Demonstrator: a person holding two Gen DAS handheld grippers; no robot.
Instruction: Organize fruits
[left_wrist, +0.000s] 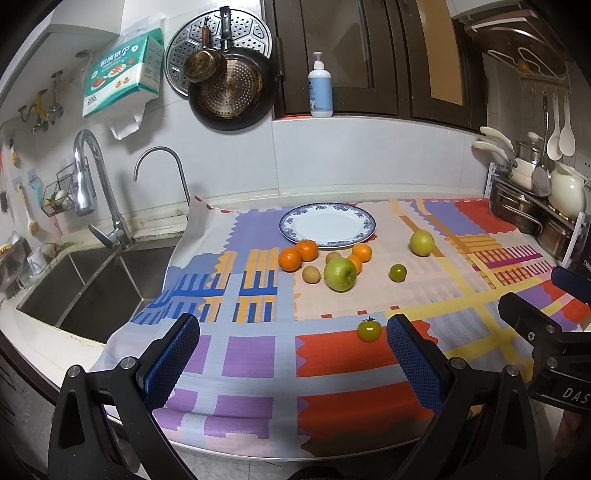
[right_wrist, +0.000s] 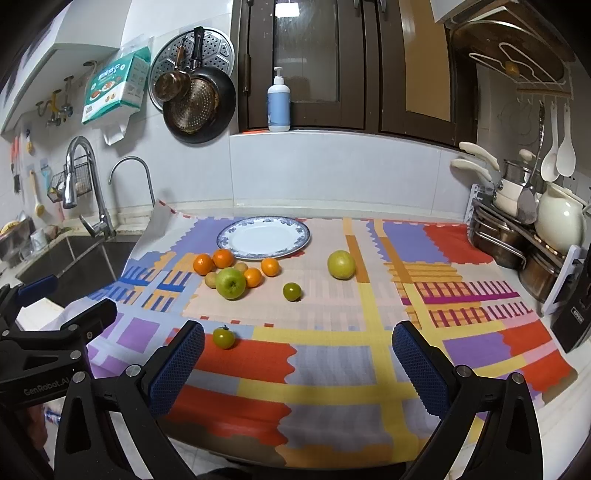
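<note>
While nothing is picked up yet, I judge this as the very start: every fruit sits on the patterned cloth (left_wrist: 258, 354), none on the plate (left_wrist: 327, 223).

Largest to smallest, all placed off the plate, which stands bare at the back of the cloth:
- Green apple (left_wrist: 340, 274), in front of the plate, touching the orange cluster.
- Yellow-green round fruit (left_wrist: 422, 242), right of the plate and apart from everything else.
- Four tangerines: two (left_wrist: 298, 254) touching each other just at the plate's front-left rim, two more (left_wrist: 359, 256) just in front of the plate, beside the apple.
- Two small tan fruits (left_wrist: 311, 274), tucked by the apple in front of the plate.
- Small green tomato (left_wrist: 398, 273), front-right of the plate, alone.
- Stemmed green tomato (left_wrist: 369, 329), farthest from the plate, nearest me.

My left gripper (left_wrist: 291, 362) hangs over the near cloth edge, fingers spread wide, holding nothing. My right gripper (right_wrist: 297, 369) is the same: spread, nothing between the pads. Both are well short of the plate.

Next move, my guess: go for the stemmed tomato, since it lies just beside my left gripper's right pad (left_wrist: 413, 365) and just beyond my right gripper's left pad (right_wrist: 177, 369). It calls for a sideways shift to centre the tomato between the fingers, a drop to cloth level, then a soft pinch since it is small, round and likely to roll. Then carry it back to the plate.
</note>
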